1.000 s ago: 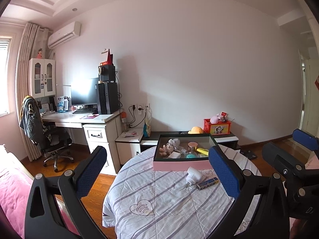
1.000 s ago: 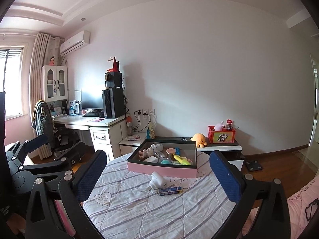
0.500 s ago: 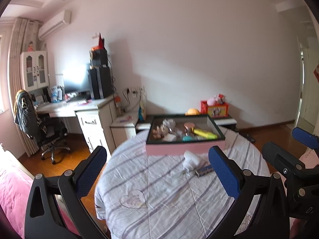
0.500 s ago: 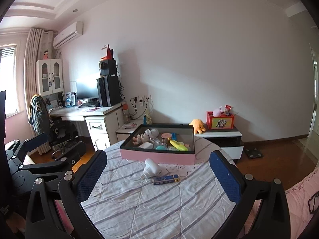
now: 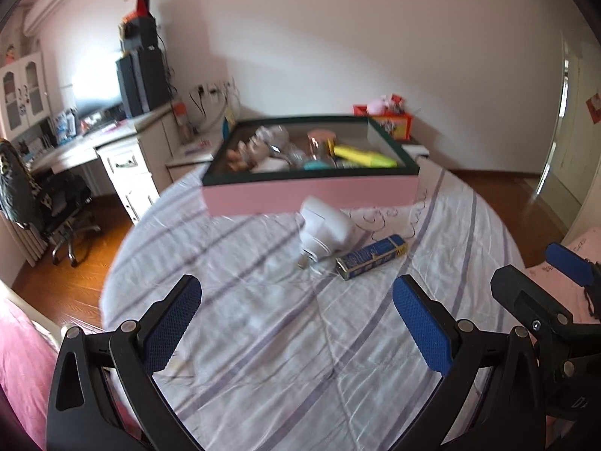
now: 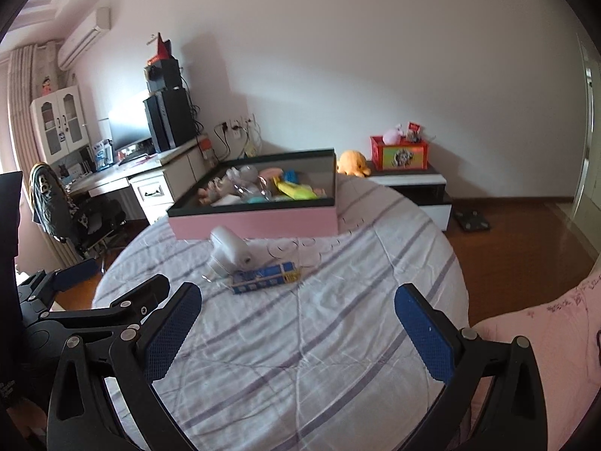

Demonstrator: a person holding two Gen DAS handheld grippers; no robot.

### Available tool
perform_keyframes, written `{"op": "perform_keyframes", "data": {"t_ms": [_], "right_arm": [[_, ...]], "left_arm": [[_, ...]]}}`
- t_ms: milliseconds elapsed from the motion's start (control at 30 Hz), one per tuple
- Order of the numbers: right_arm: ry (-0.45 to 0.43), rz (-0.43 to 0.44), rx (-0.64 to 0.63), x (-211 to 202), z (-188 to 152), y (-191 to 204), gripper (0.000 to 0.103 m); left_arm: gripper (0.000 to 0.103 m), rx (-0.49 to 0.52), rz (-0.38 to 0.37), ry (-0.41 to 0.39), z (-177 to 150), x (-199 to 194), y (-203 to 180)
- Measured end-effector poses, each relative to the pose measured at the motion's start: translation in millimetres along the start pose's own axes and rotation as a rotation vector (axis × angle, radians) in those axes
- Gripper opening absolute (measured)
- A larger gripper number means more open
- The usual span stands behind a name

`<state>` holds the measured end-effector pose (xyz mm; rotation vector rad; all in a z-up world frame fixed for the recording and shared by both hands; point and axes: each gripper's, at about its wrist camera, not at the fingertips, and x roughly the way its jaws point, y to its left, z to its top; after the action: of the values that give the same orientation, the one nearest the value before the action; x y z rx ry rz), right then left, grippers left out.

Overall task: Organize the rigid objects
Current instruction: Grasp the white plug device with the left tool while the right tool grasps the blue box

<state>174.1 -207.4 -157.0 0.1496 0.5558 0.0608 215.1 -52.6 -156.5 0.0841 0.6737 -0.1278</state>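
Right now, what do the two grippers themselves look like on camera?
Both match: the left gripper and right gripper have matte black angular frames with triangular cut-outs and silver pivot screws. Each finger carries a blue pad with a fine dimpled texture. No cables, sleeves or hands show.

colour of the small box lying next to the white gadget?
Blue with yellow end, on the small box; clearest in the right wrist view.

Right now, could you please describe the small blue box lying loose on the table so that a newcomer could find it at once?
Start at the round table with the striped cloth and find the pink tray at its far side. In front of the tray, two things lie loose on the cloth. The blue box is the flat, printed, rectangular one nearer the viewer, against the rounded white gadget.
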Motion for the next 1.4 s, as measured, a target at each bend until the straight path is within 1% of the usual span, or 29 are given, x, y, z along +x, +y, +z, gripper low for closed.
{"op": "perform_keyframes", "data": {"t_ms": [133,267,367,433,567,700,767,800,833,867,900,1000,1167,1267,1400], "right_arm": [[0.040,0.000,0.024,31,2,-14,0.103],[0.067,0.004,0.034,61,9,-22,0.103],[0.082,-0.001,0.040,80,14,-25,0.103],[0.105,-0.005,0.052,95,18,-30,0.103],[0.138,-0.017,0.068,117,22,-34,0.103],[0.190,-0.055,0.088,135,23,-37,0.103],[0.218,-0.060,0.096,141,21,-39,0.103],[0.226,-0.039,0.097,142,21,-39,0.103],[0.227,-0.028,0.094,142,20,-38,0.103],[0.226,-0.032,0.088,141,20,-37,0.103],[0.219,-0.045,0.078,139,20,-35,0.103],[0.215,-0.048,0.076,135,20,-32,0.103],[0.234,-0.039,0.051,128,14,-16,0.103],[0.250,-0.019,0.025,128,11,2,0.103],[0.278,-0.012,-0.026,133,7,32,0.103]], "left_arm": [[0.103,-0.003,0.004,0.045,9,32,-7],[0.103,-0.003,-0.008,0.073,21,62,-9],[0.103,0.007,0.000,0.093,30,85,-12],[0.103,0.003,-0.013,0.122,36,102,-12],[0.103,0.007,-0.017,0.164,43,128,-14],[0.103,-0.006,-0.061,0.233,44,154,-14],[0.099,-0.017,-0.073,0.256,43,165,-12],[0.095,-0.017,-0.080,0.246,43,165,-11],[0.081,-0.009,-0.094,0.231,44,162,-11],[0.066,-0.006,-0.107,0.219,45,160,-11],[0.058,-0.005,-0.128,0.207,45,157,-11],[0.059,-0.002,-0.134,0.203,44,150,-8],[0.059,0.024,-0.070,0.150,34,118,6],[0.059,0.022,-0.035,0.130,21,100,25],[0.059,-0.013,-0.008,0.139,1,88,59]]}}
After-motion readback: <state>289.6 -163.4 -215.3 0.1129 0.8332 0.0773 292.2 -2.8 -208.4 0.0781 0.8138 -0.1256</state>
